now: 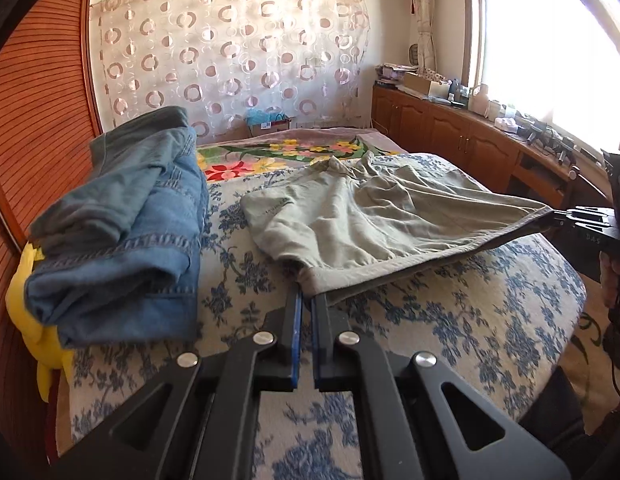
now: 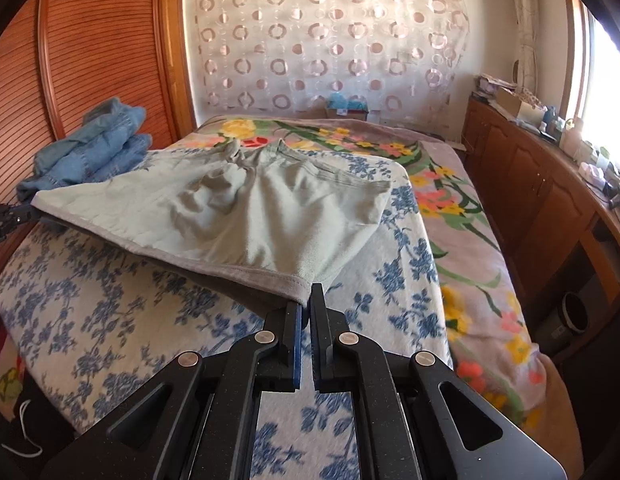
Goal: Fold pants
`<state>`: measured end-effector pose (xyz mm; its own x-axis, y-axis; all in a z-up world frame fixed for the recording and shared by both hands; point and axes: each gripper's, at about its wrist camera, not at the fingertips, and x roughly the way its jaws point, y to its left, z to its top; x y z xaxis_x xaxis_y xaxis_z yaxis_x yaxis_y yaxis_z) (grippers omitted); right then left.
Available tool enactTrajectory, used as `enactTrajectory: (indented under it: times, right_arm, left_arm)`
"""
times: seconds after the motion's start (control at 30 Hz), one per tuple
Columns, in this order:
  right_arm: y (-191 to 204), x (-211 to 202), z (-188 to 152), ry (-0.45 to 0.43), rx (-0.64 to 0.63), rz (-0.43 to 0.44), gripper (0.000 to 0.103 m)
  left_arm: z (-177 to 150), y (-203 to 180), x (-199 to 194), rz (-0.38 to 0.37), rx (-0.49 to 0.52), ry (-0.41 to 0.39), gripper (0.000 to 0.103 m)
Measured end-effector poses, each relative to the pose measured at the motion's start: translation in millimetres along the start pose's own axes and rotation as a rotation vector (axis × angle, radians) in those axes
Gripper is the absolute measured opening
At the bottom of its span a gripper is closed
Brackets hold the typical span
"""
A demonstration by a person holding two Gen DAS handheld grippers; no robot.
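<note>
Pale grey-green pants [image 1: 362, 216] lie on the bed, their near hem lifted off the cover and stretched between my two grippers. My left gripper [image 1: 308, 296] is shut on the hem's left corner. My right gripper [image 2: 306, 300] is shut on the hem's right corner and also shows at the right edge of the left wrist view [image 1: 558, 216]. The pants [image 2: 262, 208] have their waistband at the far end, bunched at the middle. The left gripper shows at the left edge of the right wrist view [image 2: 26, 210].
Folded blue jeans [image 1: 122, 236] are stacked at the bed's left side, also in the right wrist view [image 2: 90, 152]. The bed has a blue-flowered cover [image 1: 450, 320] over a bright floral blanket [image 2: 470, 216]. Wooden cabinets [image 2: 542, 196] run along the right, a slatted wardrobe [image 1: 38, 120] on the left.
</note>
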<state>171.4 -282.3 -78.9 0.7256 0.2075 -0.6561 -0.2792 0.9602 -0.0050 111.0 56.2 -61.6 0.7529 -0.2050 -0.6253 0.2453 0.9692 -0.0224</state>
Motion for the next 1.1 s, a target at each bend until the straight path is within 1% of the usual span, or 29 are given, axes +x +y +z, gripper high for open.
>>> enactTrajectory:
  times: [0.1,0.23,0.37,0.57,0.7,0.83,0.9,1.0,1.07,1.1]
  right_arm:
    - [4.6,-9.4,-8.7,0.003,0.0,0.014,0.001]
    - [6.6,-17.9,-22.1,0.017,0.006,0.021,0.001]
    - [3.7,-24.2,-39.2,0.037,0.032,0.03,0.001]
    - [0.8,-29.6,-68.4,0.048,0.099,0.058,0.001]
    - [-3.3,-38.0,-77.2,0.037,0.13,0.069,0.001]
    - [-1.1,-38.0,-77.2,0.036,0.119,0.062,0.001]
    - [0.5,-35.2,-76.7,0.039,0.112,0.061,0.001]
    - [0.3,-32.1,-77.2,0.043,0.112,0.063,0.001]
    - [-0.8,-30.8,-76.9,0.045,0.116,0.064,0.001]
    - [-0.9,-30.1,-76.9,0.046,0.116,0.063,0.001]
  left_arm:
    - [-11.0,-4.5,-7.3,-0.001,0.004,0.009,0.0]
    - [-28.2,-8.6,-10.8,-0.013,-0.022,0.03,0.0]
    - [-46.8,-14.1,-15.8,-0.021,-0.043,0.048,0.0]
    - [-69.5,-23.2,-30.3,-0.02,-0.051,0.054,0.0]
    - [-77.3,-23.4,-33.7,-0.019,-0.06,0.059,0.0]
    - [-77.0,-20.6,-29.2,-0.012,-0.07,0.063,0.001]
    - [-75.0,-19.9,-24.4,0.005,-0.072,0.071,0.004]
    - [-73.5,-21.2,-17.2,0.004,-0.06,0.082,0.013]
    - [-71.7,-20.3,-11.1,-0.02,-0.072,0.093,0.02]
    - [-70.4,-19.5,-8.4,-0.035,-0.079,0.098,0.022]
